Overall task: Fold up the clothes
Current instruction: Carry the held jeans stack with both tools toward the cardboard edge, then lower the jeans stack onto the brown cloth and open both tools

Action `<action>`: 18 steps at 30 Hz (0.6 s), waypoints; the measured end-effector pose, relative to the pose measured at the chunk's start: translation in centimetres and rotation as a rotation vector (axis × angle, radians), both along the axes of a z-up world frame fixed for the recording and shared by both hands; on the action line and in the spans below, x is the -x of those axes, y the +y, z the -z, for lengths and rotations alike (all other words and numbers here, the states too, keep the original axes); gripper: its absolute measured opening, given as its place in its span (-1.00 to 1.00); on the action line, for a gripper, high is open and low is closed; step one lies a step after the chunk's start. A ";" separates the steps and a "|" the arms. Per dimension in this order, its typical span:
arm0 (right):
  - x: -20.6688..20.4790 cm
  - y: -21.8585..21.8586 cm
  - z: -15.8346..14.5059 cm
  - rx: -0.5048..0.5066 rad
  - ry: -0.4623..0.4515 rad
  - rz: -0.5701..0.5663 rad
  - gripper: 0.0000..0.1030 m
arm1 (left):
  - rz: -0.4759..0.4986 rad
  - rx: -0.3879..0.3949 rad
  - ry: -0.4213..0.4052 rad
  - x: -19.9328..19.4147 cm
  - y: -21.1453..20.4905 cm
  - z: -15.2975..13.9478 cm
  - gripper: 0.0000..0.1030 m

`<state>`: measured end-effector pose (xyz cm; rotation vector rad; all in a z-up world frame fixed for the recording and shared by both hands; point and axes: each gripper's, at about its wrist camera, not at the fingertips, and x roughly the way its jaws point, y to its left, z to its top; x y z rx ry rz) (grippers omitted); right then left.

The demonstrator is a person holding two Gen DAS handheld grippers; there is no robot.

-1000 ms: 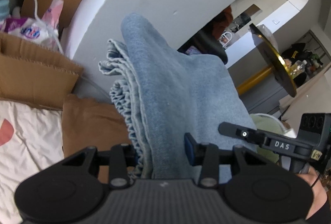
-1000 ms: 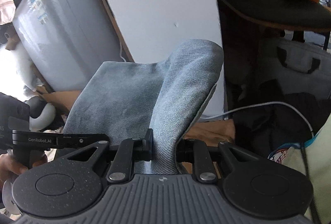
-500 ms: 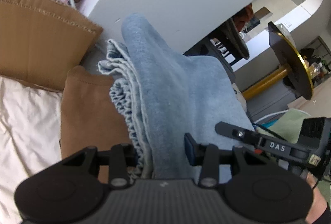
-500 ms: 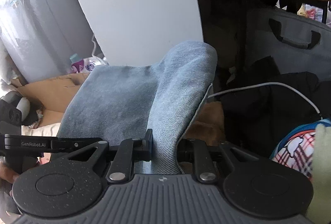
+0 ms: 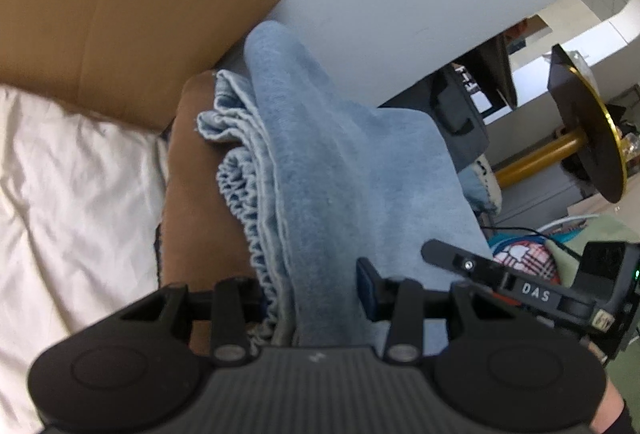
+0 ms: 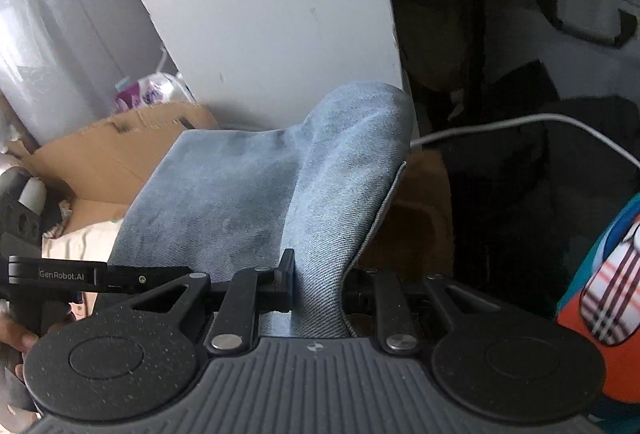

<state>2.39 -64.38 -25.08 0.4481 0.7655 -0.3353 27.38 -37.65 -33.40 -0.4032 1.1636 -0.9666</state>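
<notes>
Both grippers dropped lower with the denim garment (image 5: 344, 169); left gripper (image 5: 316, 294) jaws just widened slightly (cloth still pinched), right gripper (image 6: 320, 284) clamped narrow on it.

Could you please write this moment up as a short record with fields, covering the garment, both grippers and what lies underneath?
garment: light blue denim garment, folded in layers, frayed hem at its left edge
left gripper: shut on the denim's thick folded end
right gripper: shut on a fold of the same denim
below: brown cloth directly under the denim; white sheet to its left
behind: cardboard box, white panel
fold state: held up between both grippers, not laid flat
</notes>
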 end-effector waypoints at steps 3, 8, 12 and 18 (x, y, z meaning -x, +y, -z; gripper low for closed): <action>0.1 -0.5 1.2 -0.005 0.022 0.027 -0.55 | -0.018 -0.047 0.041 -0.8 0.7 0.0 0.14; 0.5 -1.0 2.2 -0.007 0.037 0.045 -0.44 | -0.017 -0.096 -0.024 -2.0 3.0 -2.6 0.13; 0.5 -1.2 2.6 0.000 0.046 0.059 -0.36 | 0.017 -0.134 -0.113 -2.8 3.6 -5.8 0.03; 0.7 -0.9 2.5 0.020 0.048 0.058 -0.33 | 0.119 -0.212 -0.212 -2.3 1.2 -8.9 -0.08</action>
